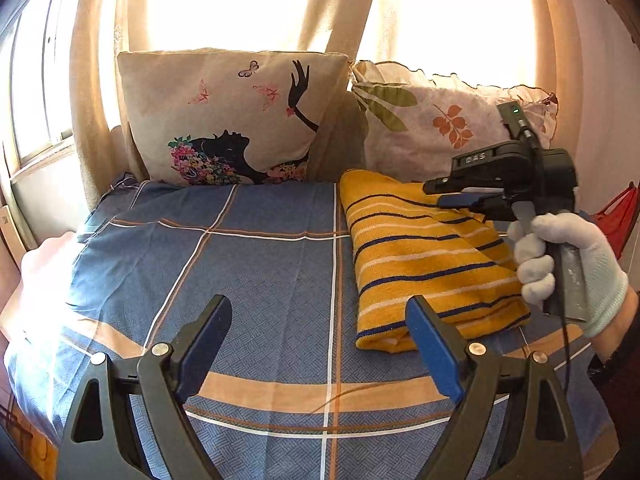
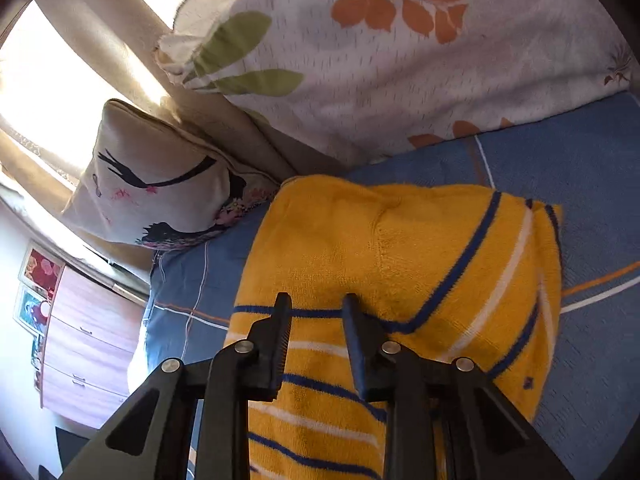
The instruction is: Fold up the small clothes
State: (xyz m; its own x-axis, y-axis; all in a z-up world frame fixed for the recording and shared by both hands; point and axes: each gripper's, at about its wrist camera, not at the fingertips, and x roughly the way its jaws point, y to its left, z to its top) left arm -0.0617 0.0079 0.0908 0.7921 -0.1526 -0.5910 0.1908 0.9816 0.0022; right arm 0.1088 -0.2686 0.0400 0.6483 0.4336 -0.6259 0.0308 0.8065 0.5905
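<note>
On the far left there's a window (image 1: 36, 120) with sun blasting through the curtains (image 1: 100, 80), and a dresser (image 2: 88, 340) is showing in your right wrist view. Your left gripper (image 1: 320, 320) is hovering over the blue plaid sheet (image 1: 240, 260) with its jaws standing wide apart and nothing between them, just bare bedding underneath. Behind that, a pillow (image 1: 232, 116) with a butterfly print is leaning against the curtains, and a leaf-print pillow (image 1: 432, 128) is sitting just beside it to the right.

The yellow striped sweater (image 1: 420, 264) is lying folded on the right half of the bed, its far end near the leaf pillow. Your gloved right hand (image 1: 568, 272) is holding the right gripper (image 2: 316, 320) over the sweater's far end, pointing down at it. Its jaws are sitting narrow but with a clear gap between them, and I can't see any fabric pinched in there, so it's looking like they're gripping nothing. Something red (image 1: 616, 216) is peeking in at the far right edge.
</note>
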